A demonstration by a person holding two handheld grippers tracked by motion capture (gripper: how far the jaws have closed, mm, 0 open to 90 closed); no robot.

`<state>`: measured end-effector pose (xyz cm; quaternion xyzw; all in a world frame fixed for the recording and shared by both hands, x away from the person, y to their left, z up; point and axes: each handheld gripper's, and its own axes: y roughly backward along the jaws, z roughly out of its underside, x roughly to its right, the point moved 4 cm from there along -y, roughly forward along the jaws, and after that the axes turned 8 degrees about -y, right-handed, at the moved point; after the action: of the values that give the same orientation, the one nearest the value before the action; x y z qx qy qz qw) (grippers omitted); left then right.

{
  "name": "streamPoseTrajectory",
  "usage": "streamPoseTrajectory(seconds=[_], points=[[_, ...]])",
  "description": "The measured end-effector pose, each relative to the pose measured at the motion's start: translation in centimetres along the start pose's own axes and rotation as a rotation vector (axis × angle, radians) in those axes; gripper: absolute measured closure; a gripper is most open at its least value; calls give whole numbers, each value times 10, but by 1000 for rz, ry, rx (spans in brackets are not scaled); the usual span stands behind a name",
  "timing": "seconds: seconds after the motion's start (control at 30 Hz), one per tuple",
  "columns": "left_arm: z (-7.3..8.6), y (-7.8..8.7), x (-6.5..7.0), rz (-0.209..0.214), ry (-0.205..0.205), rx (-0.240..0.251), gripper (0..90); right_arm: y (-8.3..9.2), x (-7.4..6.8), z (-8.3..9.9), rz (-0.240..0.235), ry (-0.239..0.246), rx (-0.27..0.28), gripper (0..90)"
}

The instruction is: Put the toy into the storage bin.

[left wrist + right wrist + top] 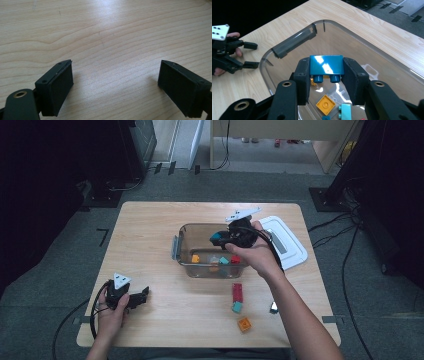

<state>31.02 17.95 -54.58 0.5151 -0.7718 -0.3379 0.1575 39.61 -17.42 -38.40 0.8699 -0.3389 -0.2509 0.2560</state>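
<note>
Two grippers in frame, taken left to right from my remote seat.

Left gripper (141, 297): rests low on the wooden table (150, 235) near its front-left corner, held in the left hand (111, 312), jaws pointing toward table centre. In the left gripper view I see both pads spread wide over bare wood grain, nothing between them: released.

Clear plastic container (186, 265): sits mid-table, open, a grey latch on its left end wall. Loose bricks lie on its floor; I make out orange, teal and red ones.

Right gripper (218, 239): held over the container, jaws pointing left and tipped down into it. Right hand (254, 254) wraps the body from the near side, forearm running in from the bottom right edge of the high view. Jaws are clenched on a blue brick (326, 65).

Blue brick: glossy teal-blue, rectangular, long axis running straight across from pad to pad. Smooth face toward the camera, two round studs poking down toward the container floor. It hangs above the bricks inside, over the container's right half.

White lid (290, 245): lies flat on the table just right of the container.

Four loose pieces on the table in front of the container: a red brick (237, 292), a teal one (237, 307), an orange one (244, 324), and a small dark piece (273, 308) I cannot identify.
</note>
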Motion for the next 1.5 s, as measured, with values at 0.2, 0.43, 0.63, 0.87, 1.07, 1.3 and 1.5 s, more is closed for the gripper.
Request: streamPoseTrajectory(seconds=[0.2,0.43,0.63,0.87,1.07,1.3,1.5], points=[[0,0,0,0,-1,-1,128,-11,6,0,6,-18,-15,600],[0,0,0,1,0,-1,128,-23,14,3,18,-42,-37,600],[0,0,0,1,1,-1,128,-32,22,7,33,-61,-59,600],[0,0,0,1,0,-1,128,-37,28,8,42,-85,-68,598],[0,0,0,1,1,0,128,-38,30,8,37,-101,-69,558],[0,0,0,2,1,0,128,-35,31,8,41,-107,-65,545],[0,0,0,2,1,0,128,-25,29,10,37,-102,-47,530]])
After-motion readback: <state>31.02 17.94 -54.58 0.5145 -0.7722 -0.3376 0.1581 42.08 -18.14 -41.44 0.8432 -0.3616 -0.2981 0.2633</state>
